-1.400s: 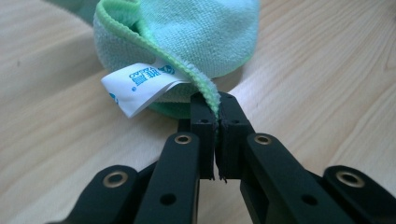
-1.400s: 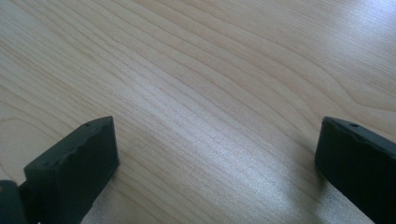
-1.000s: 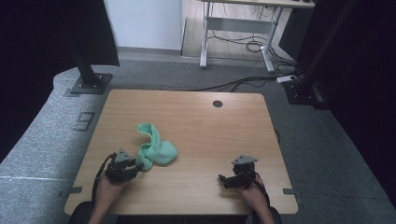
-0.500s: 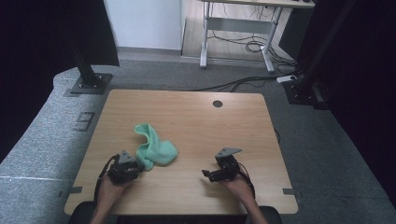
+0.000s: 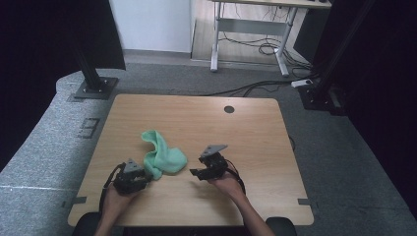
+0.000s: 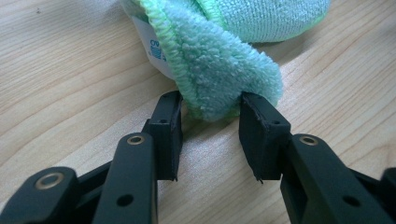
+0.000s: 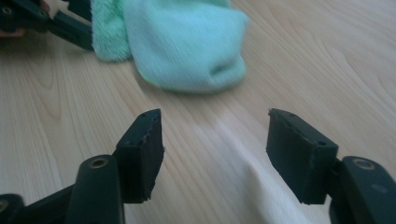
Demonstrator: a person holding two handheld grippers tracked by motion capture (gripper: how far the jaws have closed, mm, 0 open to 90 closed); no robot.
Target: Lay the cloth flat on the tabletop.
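Tongs first: the right tongs [image 5: 193, 173] had crossed the table [image 5: 255, 132] from its right front part toward the middle since the earlier high view, and now lay just right of the green cloth [image 5: 164, 156], apart from it. Their jaws had just been closing from full spread; in the right gripper view they stood partly open with only bare wood between them, the cloth [image 7: 187, 46] ahead of the tips. Judged: this hand was moving in for a second hold on the cloth, not yet taken. Left tongs [image 5: 142, 176] sat at the same near-left spot as in the earlier frames, jaws having opened a little; in the left gripper view the pads flanked the cloth's near corner [image 6: 219, 79], the right pad against the pile, the left at its edge, so a light pinch on the cloth. Cloth remained bunched left of centre, its shape slightly more drawn toward the left tongs than before.
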